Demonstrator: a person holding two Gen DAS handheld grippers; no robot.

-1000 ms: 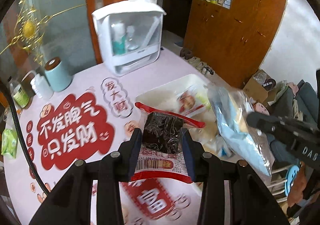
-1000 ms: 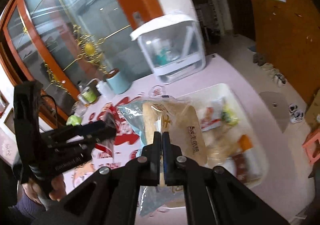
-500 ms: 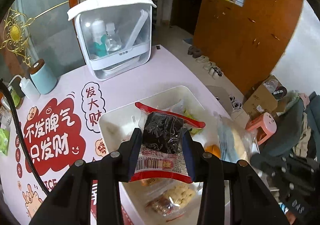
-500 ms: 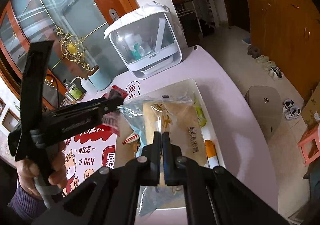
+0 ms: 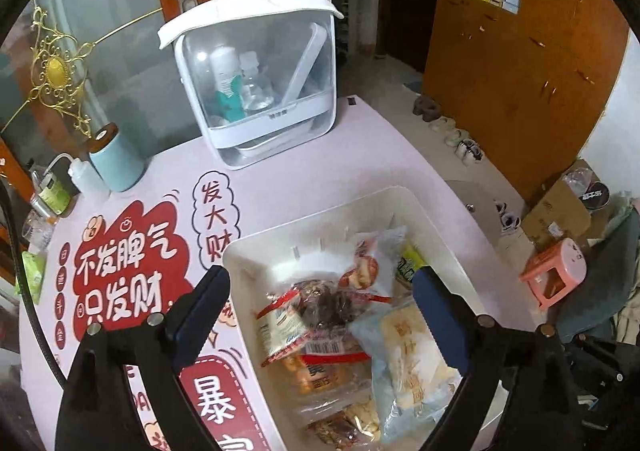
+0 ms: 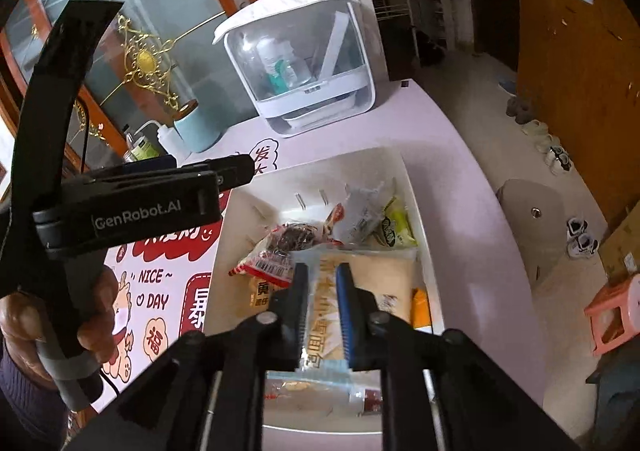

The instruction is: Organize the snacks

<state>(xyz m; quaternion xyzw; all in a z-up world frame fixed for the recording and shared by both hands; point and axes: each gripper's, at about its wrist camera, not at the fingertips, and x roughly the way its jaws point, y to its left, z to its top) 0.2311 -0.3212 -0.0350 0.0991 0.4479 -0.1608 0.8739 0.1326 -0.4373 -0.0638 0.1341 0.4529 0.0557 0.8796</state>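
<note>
A white bin (image 5: 248, 251) (image 6: 240, 207) on the pink table holds several snack packs. The red-edged pack of dark snacks (image 5: 320, 311) (image 6: 280, 247) lies in the bin, free of my left gripper (image 5: 320, 291), which is wide open above it. The pale-blue bread bag (image 5: 408, 355) (image 6: 372, 283) lies in the bin beside it. My right gripper (image 6: 322, 275) is open a little, its fingers on either side of the bag's near end, above the bin. The left gripper also shows from the side in the right wrist view (image 6: 224, 175).
A clear white-framed storage box (image 5: 256, 91) (image 6: 300, 63) stands at the table's back. A teal cup (image 5: 116, 163) and a squeeze bottle (image 5: 86, 179) stand at the back left. The table's right edge drops to the floor, with a pink stool (image 5: 556, 271) there.
My left gripper opened and dropped the red-edged pack into the bin. My right gripper parted its fingers and the bread bag now lies in the bin.
</note>
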